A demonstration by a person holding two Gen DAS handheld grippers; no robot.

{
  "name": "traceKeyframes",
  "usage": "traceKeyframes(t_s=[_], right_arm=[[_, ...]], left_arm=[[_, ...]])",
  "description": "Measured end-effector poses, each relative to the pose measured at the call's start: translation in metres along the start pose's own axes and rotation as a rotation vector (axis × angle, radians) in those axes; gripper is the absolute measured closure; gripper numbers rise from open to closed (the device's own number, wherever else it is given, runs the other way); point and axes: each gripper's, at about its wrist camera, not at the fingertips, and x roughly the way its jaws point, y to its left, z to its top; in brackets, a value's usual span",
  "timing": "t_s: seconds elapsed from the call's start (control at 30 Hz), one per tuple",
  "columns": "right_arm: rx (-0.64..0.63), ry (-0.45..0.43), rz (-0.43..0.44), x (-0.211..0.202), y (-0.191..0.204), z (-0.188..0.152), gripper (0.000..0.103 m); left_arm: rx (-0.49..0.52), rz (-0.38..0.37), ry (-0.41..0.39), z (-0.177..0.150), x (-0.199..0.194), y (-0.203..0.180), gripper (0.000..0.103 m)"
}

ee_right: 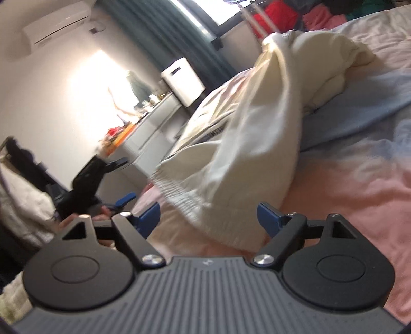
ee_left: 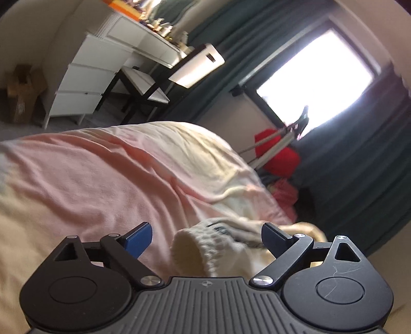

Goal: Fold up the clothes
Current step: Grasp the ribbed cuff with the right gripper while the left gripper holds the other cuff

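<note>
Cream clothing [ee_right: 246,144] lies in a rumpled heap on the bed [ee_right: 359,195], draped from a bunched mound toward the bed's far edge down to a ribbed hem nearest the right claw [ee_right: 208,217]. That claw stands wide, its blue-tipped fingers [ee_right: 150,214] spread to either side of the garment's lower end, with nothing pinched between them; whether the cloth touches either finger cannot be told through the blur.

In the left wrist view a ribbed cream cuff [ee_left: 203,250] sits between the fingers of the left claw [ee_left: 206,237], which is also spread wide and grips nothing. The cuff lies on the pink part of the sheet [ee_left: 102,179], and more cream fabric trails off behind the right-hand finger.

The sheet is pink near the claws and turns pale blue further along the bed. From the right wrist view the left claw shows as a dark shape beyond the bed's left edge, with a hand partly visible around it.

Past the bed stand a white dresser [ee_left: 84,84] with small items on top, a chair [ee_left: 143,84], a white box-shaped appliance [ee_left: 197,64], teal curtains [ee_left: 359,179] beside a bright window [ee_left: 316,82], and a red pile [ee_left: 280,154] on the floor. An air conditioner [ee_right: 56,23] hangs high on the wall.
</note>
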Motion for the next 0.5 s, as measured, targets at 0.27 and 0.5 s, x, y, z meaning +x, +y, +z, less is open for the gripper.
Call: traceKeyframes(t_s=[0.27, 0.5], right_arm=[[0.128, -0.001, 0.029, 0.033, -0.031, -0.005, 0.032], [0.089, 0.058, 0.032, 0.047, -0.031, -0.012, 0.071]], left_arm=[[0.167, 0.058, 0.048, -0.028, 0.057, -0.014, 0.014], [0.185, 0.107, 0.048, -0.039, 0.072, -0.016, 0.062]])
